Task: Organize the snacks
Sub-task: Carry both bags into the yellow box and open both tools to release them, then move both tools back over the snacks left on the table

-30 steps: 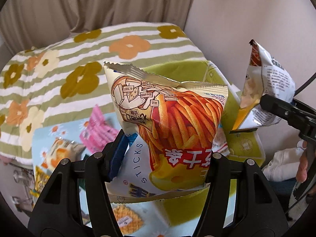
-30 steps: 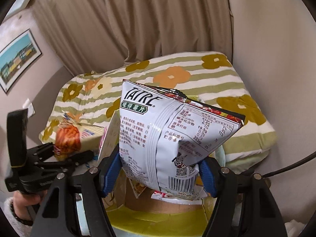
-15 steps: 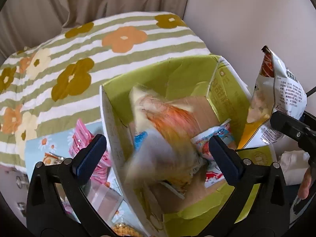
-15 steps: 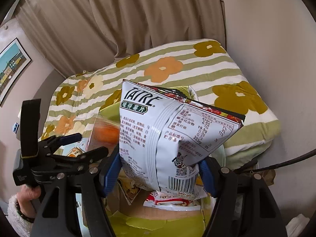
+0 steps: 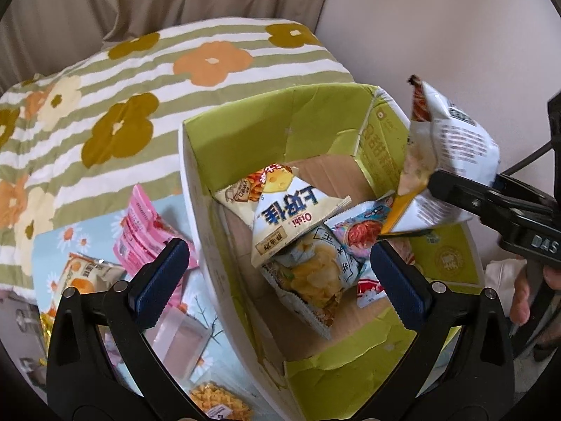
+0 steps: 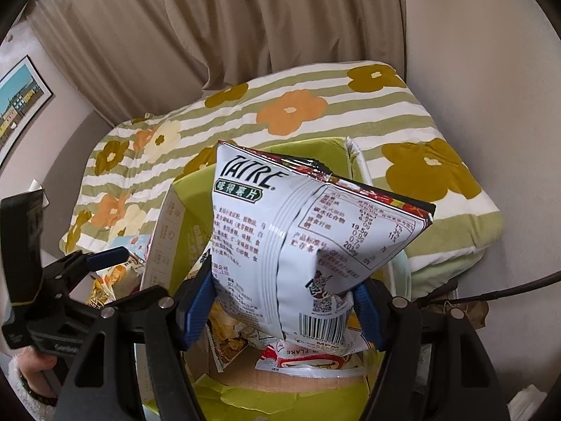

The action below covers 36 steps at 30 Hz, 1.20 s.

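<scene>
The left gripper (image 5: 277, 277) hangs above the green-lined cardboard box (image 5: 245, 129) with its jaws spread wide and nothing between the blue pads (image 5: 161, 280). Inside the box, a cheese-stick snack bag (image 5: 294, 217) lies tilted on top of a chip packet (image 5: 312, 277), with a red-and-white packet (image 5: 357, 231) just beside them on the brown floor of the box. The right gripper (image 6: 280, 308) is clamped on a white chip bag (image 6: 298, 242), holding it upright above the box (image 6: 196, 189); in the left wrist view this bag (image 5: 452, 161) sits over the box's right wall. To the left of the box, pink packets (image 5: 143, 224) and an orange-printed bag (image 5: 84, 277) rest on a light-blue floral cloth (image 5: 52, 245), which lies against a striped flowered cushion (image 5: 105, 105).
</scene>
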Each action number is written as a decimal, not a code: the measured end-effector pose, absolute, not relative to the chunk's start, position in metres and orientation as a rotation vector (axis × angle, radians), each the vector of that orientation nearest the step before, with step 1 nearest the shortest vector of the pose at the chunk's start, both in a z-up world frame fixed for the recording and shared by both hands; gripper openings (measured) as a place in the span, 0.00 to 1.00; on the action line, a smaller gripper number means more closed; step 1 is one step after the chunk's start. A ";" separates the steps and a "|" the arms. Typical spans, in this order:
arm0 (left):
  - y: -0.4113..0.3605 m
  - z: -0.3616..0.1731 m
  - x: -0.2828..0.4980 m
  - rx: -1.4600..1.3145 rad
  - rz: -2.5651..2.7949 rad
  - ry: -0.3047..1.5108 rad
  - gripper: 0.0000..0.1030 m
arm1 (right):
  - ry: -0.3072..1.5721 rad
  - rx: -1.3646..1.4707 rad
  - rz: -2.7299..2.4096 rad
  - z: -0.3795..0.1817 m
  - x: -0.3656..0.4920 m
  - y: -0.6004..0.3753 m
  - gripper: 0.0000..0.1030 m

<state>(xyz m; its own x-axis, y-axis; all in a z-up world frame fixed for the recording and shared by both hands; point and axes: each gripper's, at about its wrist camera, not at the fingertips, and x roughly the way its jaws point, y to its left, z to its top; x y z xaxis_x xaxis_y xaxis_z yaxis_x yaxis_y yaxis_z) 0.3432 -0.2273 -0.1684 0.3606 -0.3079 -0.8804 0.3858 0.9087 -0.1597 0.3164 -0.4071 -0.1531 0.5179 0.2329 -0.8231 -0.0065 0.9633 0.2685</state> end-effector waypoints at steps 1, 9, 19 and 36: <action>-0.226 -0.168 0.341 0.087 -0.439 1.113 0.99 | 1.024 0.228 0.143 -0.154 0.318 -0.405 0.65; -0.217 -0.166 0.328 0.084 -0.421 1.114 0.99 | 1.090 0.145 0.168 -0.169 0.340 -0.390 0.66; -0.195 -0.162 0.314 0.051 -0.379 1.116 0.99 | 0.973 0.081 0.161 -0.164 0.330 -0.380 0.92; -0.183 -0.118 0.254 0.045 -0.282 1.025 0.99 | 0.894 0.086 0.249 -0.115 0.278 -0.377 0.92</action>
